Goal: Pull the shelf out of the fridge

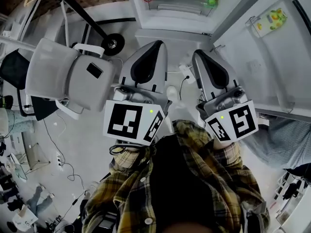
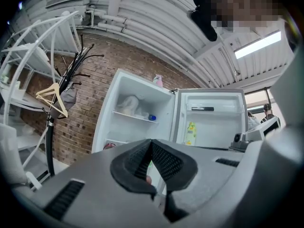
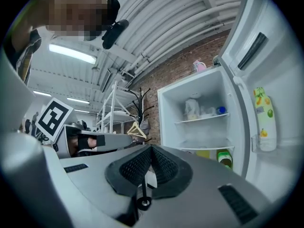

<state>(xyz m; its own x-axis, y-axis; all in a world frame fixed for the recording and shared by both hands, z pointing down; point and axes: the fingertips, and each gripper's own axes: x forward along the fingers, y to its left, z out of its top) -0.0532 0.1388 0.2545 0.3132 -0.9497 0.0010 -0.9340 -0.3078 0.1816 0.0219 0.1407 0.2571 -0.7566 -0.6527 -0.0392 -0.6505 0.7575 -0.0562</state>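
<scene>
The white fridge (image 2: 137, 113) stands open ahead of me, its door (image 2: 209, 118) swung to the right. A thin upper shelf (image 3: 202, 119) carries white bags and a blue-capped item; a lower shelf (image 3: 204, 146) sits beneath it. In the head view the fridge (image 1: 175, 8) is at the top, a short way beyond both gripper tips. My left gripper (image 1: 158, 43) (image 2: 152, 144) is shut with nothing in it. My right gripper (image 1: 197, 53) (image 3: 152, 150) is beside it, its pads also together and bare. Neither touches the fridge.
A green bottle (image 3: 224, 158) stands low in the fridge. A fruit-printed carton (image 3: 263, 122) sits in the door. A grey chair (image 1: 63, 76) is on my left, with a coat rack and hanger (image 2: 52, 99) and white shelving (image 2: 28, 46) further left. Cables (image 1: 58, 154) lie on the floor.
</scene>
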